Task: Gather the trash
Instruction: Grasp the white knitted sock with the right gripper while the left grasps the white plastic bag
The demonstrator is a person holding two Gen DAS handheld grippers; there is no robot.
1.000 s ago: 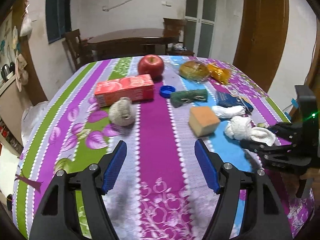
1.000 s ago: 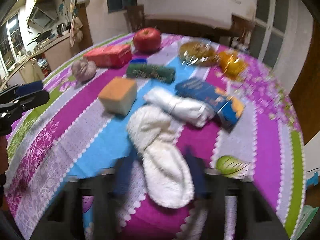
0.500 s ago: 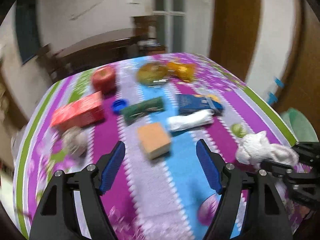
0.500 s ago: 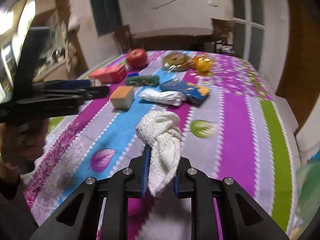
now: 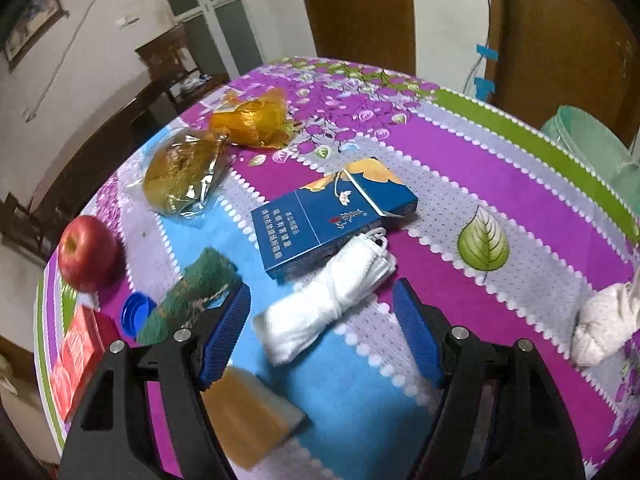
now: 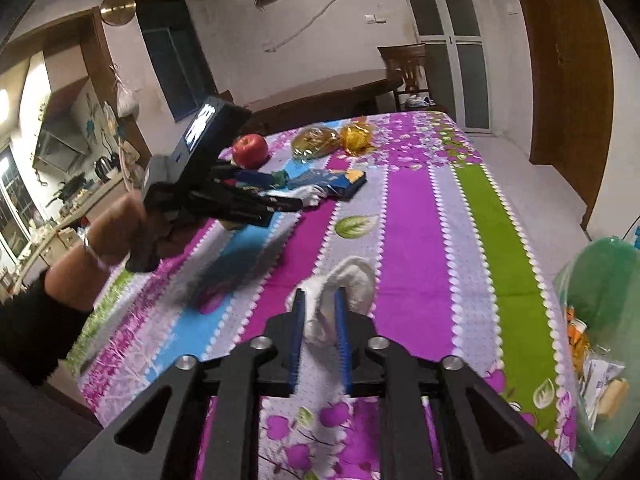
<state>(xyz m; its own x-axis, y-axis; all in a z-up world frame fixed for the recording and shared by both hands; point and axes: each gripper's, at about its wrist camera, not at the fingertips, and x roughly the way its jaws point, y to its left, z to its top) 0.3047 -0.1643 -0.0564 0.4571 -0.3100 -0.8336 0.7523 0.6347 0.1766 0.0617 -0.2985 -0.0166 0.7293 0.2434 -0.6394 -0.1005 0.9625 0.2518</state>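
Note:
My right gripper (image 6: 319, 300) is shut on a white cloth wad (image 6: 352, 280) and holds it above the table's right side; the wad also shows at the right edge of the left wrist view (image 5: 604, 320). My left gripper (image 5: 322, 312) is open, its blue pads either side of a rolled white plastic bag (image 5: 324, 304) on the table. A blue cigarette box (image 5: 332, 216) lies just beyond the bag. A green bin bag (image 6: 600, 280) with trash in it hangs off the table's right edge.
On the striped tablecloth (image 5: 500, 184) lie a red apple (image 5: 86, 254), a bagged bun (image 5: 180, 176), an orange wrapper (image 5: 252, 120), a green scrubber (image 5: 188, 296), a blue cap (image 5: 136, 314), a red carton (image 5: 76, 356) and a yellow sponge (image 5: 248, 416).
My right gripper lifted the white cloth off the table and carried it right toward the green bag. My left gripper swung right and forward, closing in around the white plastic bag.

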